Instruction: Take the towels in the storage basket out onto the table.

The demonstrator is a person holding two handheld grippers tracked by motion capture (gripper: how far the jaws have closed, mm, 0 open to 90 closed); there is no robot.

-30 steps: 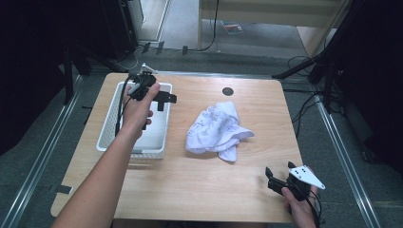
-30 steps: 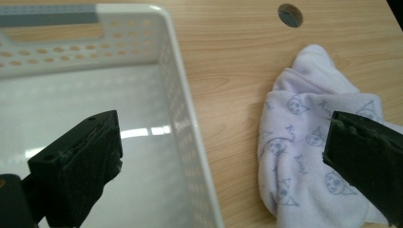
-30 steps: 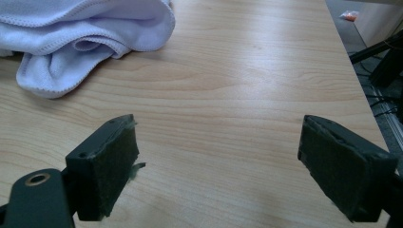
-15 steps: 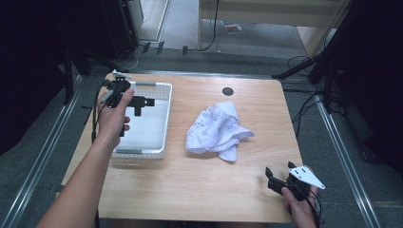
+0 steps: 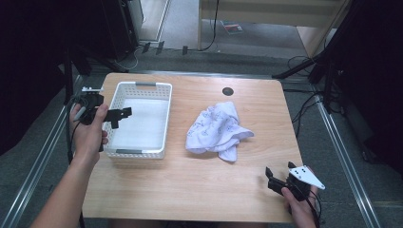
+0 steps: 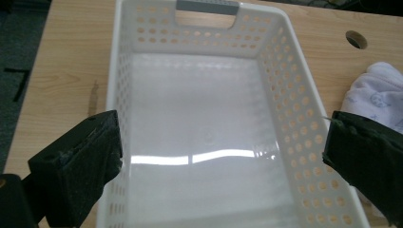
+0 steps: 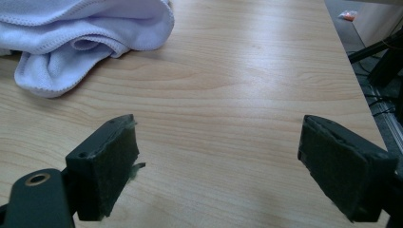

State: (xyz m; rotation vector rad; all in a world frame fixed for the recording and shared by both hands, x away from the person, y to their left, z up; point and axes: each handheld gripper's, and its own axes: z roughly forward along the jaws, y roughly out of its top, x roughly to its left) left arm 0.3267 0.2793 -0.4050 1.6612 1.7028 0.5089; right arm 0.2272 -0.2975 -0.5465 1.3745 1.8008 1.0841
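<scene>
Light wooden surface (image 5: 190,190) on grey floor, dark room. White perforated plastic basket (image 5: 138,118) at left, crumpled white cloth (image 5: 216,128) centre. Left gripper (image 5: 121,114) over basket rim, right gripper (image 5: 272,178) near front edge; fingers spread, empty.

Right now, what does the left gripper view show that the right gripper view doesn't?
The left gripper view shows the white perforated basket, bare inside, its grey handle, and the round hole in the tabletop. The right gripper view shows the table's right edge, with cables and floor beyond it. Both show the wooden table, the crumpled white cloth, and a pair of open black tongs with nothing between them.
</scene>
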